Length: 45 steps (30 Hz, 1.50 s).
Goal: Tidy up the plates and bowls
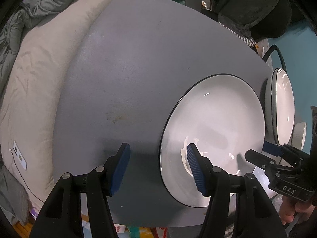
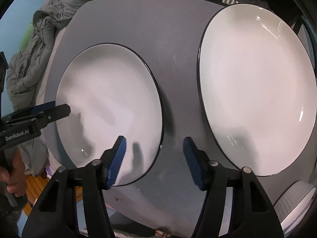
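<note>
Two white plates with thin dark rims lie flat on the grey table. The left plate (image 2: 111, 111) fills the left-centre of the right wrist view, with a pale smear near its lower edge (clearer in the left wrist view). The right plate (image 2: 255, 87) takes up the right side, apart from the first. A ribbed white bowl (image 2: 295, 204) sits at lower right, just beside that plate.
</note>
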Motion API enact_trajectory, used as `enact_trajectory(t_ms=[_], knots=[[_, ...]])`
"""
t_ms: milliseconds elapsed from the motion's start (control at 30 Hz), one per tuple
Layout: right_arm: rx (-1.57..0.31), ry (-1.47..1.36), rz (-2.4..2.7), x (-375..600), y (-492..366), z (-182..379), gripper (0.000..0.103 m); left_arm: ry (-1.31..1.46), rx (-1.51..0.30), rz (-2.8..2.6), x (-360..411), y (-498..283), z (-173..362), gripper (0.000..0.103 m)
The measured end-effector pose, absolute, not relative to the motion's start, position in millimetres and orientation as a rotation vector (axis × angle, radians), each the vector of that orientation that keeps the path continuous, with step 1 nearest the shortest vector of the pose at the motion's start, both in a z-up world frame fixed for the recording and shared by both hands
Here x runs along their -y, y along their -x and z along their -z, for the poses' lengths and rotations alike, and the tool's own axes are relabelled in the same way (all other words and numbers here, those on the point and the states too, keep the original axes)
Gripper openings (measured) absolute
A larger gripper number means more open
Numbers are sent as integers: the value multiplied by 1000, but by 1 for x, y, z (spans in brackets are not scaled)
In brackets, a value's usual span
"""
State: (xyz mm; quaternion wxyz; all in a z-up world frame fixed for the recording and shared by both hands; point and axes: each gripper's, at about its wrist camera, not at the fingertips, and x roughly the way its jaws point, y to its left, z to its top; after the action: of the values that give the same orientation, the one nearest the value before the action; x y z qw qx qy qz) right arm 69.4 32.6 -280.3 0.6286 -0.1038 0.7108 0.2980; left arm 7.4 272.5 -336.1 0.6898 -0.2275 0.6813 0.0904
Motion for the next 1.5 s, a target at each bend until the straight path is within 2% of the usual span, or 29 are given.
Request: enact_trajectory(t_ms=[100, 200, 267, 333, 533, 667, 733, 800, 900, 1500], knots=[[-1630, 228, -675, -32, -71, 282, 57, 490, -1526, -201, -274, -7, 335, 61], [-1632, 242, -671, -33, -71, 284, 46, 490, -1536, -199, -275, -7, 337, 61], [-1635, 252, -672, -35, -70, 285, 40, 500, -1542, -193, -276, -7, 339, 57], [-1635, 259, -673, -35, -70, 286, 35, 496, -1552, -196, -276, -5, 340, 47], [-1646, 252, -683, -38, -70, 284, 28, 496, -1561, -194, -276, -3, 340, 41], [-1646, 261, -683, -42, -68, 286, 25, 510, -1563, -192, -278, -2, 341, 40], [-1647, 259, -676, -51, -67, 289, 21, 513, -1561, -188, -276, -4, 340, 35], [-1651, 249, -673, -49, -69, 290, 21, 520, -1558, -169, -274, -5, 339, 26], [-1654, 239, -673, -47, -70, 289, 20, 498, -1566, -155, -269, -8, 337, 23], [-1669, 241, -693, -47, -71, 281, 17, 451, -1582, -176, -261, -16, 329, 23]])
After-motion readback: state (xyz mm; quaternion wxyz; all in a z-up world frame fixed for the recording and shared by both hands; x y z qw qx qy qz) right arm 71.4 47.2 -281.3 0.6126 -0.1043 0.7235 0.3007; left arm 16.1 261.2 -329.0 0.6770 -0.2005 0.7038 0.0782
